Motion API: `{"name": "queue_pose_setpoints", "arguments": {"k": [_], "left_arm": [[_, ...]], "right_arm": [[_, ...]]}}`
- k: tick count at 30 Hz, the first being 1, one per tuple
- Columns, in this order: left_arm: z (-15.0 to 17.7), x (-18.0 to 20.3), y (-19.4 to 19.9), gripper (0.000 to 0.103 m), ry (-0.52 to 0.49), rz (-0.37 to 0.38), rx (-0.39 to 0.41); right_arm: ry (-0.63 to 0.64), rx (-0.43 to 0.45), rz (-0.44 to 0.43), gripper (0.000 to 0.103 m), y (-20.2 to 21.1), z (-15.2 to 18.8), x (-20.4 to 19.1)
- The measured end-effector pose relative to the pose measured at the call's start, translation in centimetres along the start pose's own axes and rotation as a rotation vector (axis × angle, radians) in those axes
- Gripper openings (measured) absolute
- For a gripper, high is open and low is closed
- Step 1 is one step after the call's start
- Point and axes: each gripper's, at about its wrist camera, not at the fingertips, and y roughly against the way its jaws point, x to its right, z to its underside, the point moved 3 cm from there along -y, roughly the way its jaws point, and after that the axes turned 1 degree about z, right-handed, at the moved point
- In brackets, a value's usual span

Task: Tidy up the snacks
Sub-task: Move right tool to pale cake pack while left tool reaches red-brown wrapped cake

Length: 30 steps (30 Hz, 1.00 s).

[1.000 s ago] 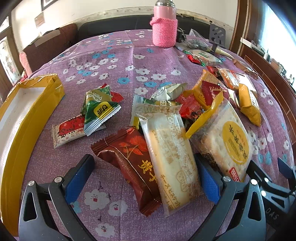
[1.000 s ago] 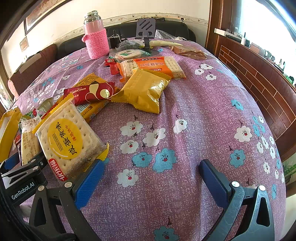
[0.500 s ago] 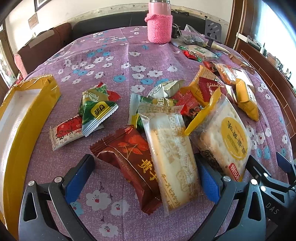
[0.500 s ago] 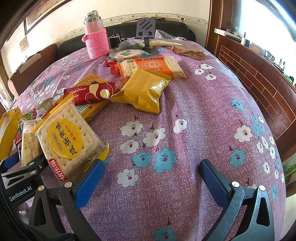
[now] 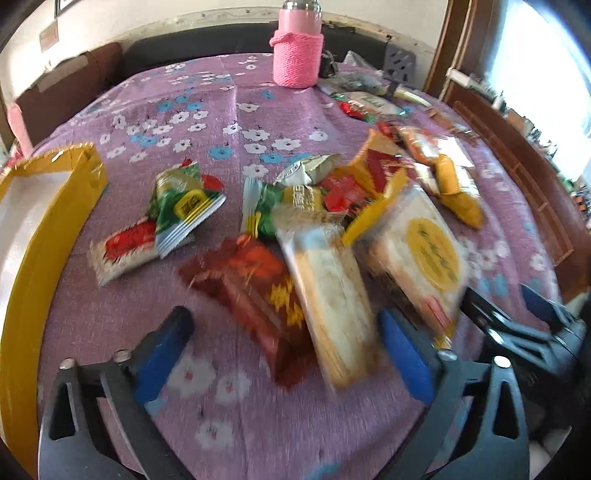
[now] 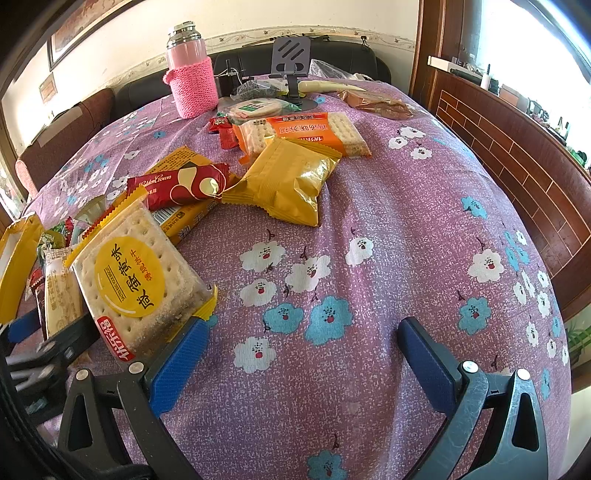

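Left gripper point(image 5: 282, 345), jaws parted and just narrowing, straddles cream biscuit pack point(image 5: 328, 295) and brown wrapper point(image 5: 255, 284); better to centre on one, while right gripper point(image 6: 301, 356) waits unclenched, holding nothing.

Cream wall point(image 6: 332, 18), dark sofa point(image 6: 332, 61), bright window point(image 6: 535, 33)

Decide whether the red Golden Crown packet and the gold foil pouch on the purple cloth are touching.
Touching. The right wrist view shows the gold foil pouch's crimped left corner overlapping the right end of the red Golden Crown packet, with no cloth visible between them.
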Motion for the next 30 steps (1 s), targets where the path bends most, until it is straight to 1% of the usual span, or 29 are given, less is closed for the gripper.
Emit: {"name": "queue_pose_setpoints", "arguments": {"k": [2, 3, 4, 5, 6, 8, 9, 10, 11, 13, 15, 16, 17, 18, 19, 20, 21, 22, 23, 24, 27, 29, 30], "left_arm": [[0.3, -0.7, 2.4, 0.094, 0.001, 0.020, 0.040], [0.2, -1.1, 3.8, 0.094, -0.001, 0.028, 0.075], [0.2, -1.9, 6.2, 0.094, -0.008, 0.035, 0.142], [0.2, -2.4, 7.7, 0.094, -0.012, 0.036, 0.185], [0.2, -3.3, 9.8, 0.094, -0.014, 0.044, 0.247], [0.4, -5.1, 13.7, 0.095, -0.016, 0.074, 0.372], [0.4, -6.2, 15.0, 0.095, -0.016, 0.089, 0.414], [0.6, -7.2, 15.9, 0.095, -0.013, 0.100, 0.437], [0.7, -8.2, 16.1, 0.095, -0.003, 0.097, 0.416], [1.3, -10.0, 15.7, 0.095, 0.044, 0.094, 0.337], [1.7, -11.2, 15.1, 0.095, 0.095, 0.116, 0.300], [2.2, -11.9, 14.7, 0.095, 0.120, 0.129, 0.286], [2.5, -12.3, 14.5, 0.095, 0.135, 0.125, 0.277], [2.7, -12.5, 14.2, 0.095, 0.141, 0.117, 0.270], [2.9, -12.8, 14.1, 0.095, 0.147, 0.115, 0.263], [3.0, -12.9, 13.9, 0.095, 0.154, 0.118, 0.259], [3.1, -13.1, 13.6, 0.095, 0.168, 0.128, 0.251], [3.3, -13.2, 13.4, 0.095, 0.178, 0.136, 0.245], [3.4, -13.4, 13.2, 0.095, 0.186, 0.141, 0.238], [3.5, -13.5, 13.0, 0.095, 0.193, 0.145, 0.230], [3.7, -13.3, 12.7, 0.095, 0.193, 0.159, 0.214], [3.9, -13.4, 12.8, 0.095, 0.192, 0.158, 0.211], [4.0, -13.6, 12.9, 0.095, 0.196, 0.159, 0.213]], "right_arm": [[-0.001, 0.000, -0.005, 0.103, 0.0, 0.0, -0.1], [0.000, 0.000, -0.004, 0.103, 0.0, 0.0, -0.2], [0.000, -0.001, -0.004, 0.103, 0.0, -0.1, 0.1], [-0.001, -0.003, -0.007, 0.103, 0.0, -0.1, 0.1], [0.000, -0.010, -0.011, 0.103, 0.1, -0.1, 0.2], [-0.006, -0.041, -0.021, 0.103, 0.1, -0.1, 0.4], [-0.009, -0.068, -0.020, 0.103, 0.2, -0.1, 0.5], [-0.002, -0.079, -0.008, 0.103, 0.2, 0.1, 0.3], [0.006, -0.090, 0.001, 0.103, 0.2, 0.1, 0.2], [0.012, -0.110, 0.004, 0.103, 0.1, -0.1, 0.1], [0.017, -0.132, -0.001, 0.103, 0.0, -0.3, 0.1], [0.019, -0.142, -0.002, 0.099, 0.1, -0.3, 0.1], [0.021, -0.148, 0.001, 0.093, 0.3, -0.2, 0.1], [0.021, -0.133, 0.014, 0.074, 1.0, -0.2, 0.2], [0.017, -0.099, 0.005, 0.069, 2.2, -0.3, 0.1], [0.011, -0.069, -0.021, 0.069, 3.3, -0.3, 0.1], [-0.001, -0.022, -0.074, 0.069, 5.1, -0.4, -0.3], [-0.003, 0.000, -0.114, 0.068, 6.1, -0.4, -0.8], [0.000, 0.018, -0.166, 0.068, 7.1, -0.5, -1.4], [0.013, 0.030, -0.244, 0.068, 8.1, -0.5, -2.7], [0.068, 0.022, -0.370, 0.066, 8.8, -0.2, -5.8], [0.096, -0.001, -0.417, 0.059, 8.1, 0.1, -7.8], [0.109, -0.019, -0.426, 0.054, 7.3, 0.2, -8.9]]}}
